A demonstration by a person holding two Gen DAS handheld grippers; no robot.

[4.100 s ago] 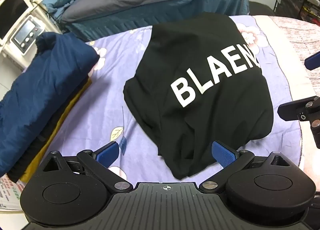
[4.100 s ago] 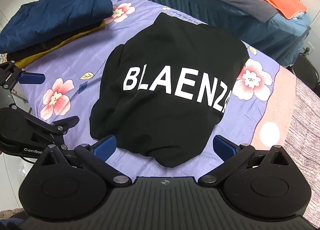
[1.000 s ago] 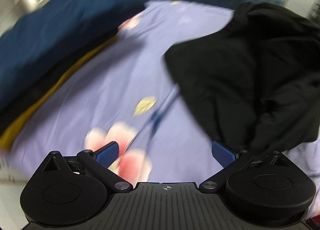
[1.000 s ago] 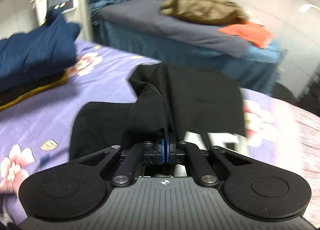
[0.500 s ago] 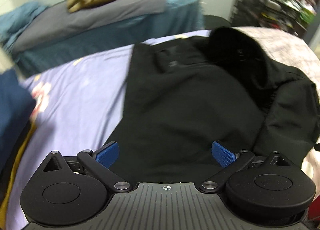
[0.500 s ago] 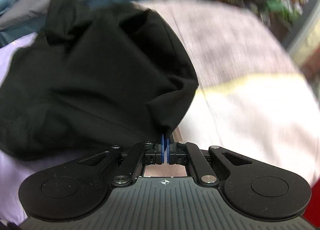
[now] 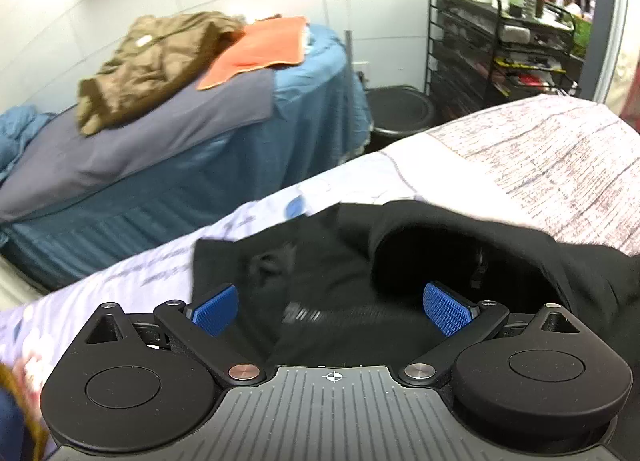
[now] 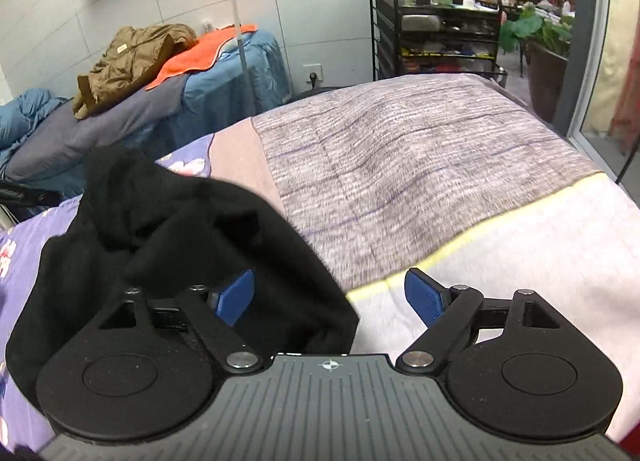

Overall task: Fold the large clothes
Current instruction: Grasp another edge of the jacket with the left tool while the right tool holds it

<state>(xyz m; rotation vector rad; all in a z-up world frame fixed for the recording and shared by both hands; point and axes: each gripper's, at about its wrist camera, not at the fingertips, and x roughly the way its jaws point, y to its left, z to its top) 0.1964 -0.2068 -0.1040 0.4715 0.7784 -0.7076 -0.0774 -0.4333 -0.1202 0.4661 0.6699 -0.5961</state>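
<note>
Right gripper (image 8: pixel 330 297) just opened wide over black garment (image 8: pixel 168 229), nothing pinched; left gripper (image 7: pixel 332 307) likewise wide

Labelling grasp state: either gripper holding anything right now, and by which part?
Nothing held. Right gripper has just opened, letting go of the black garment; left gripper open too.

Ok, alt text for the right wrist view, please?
The right gripper, jaws just opened and gripping nothing, hovers over a bed, with a rumpled black garment lying under its left finger. Behind are a second bed with a brown jacket and orange cloth, and a black shelf rack.
</note>
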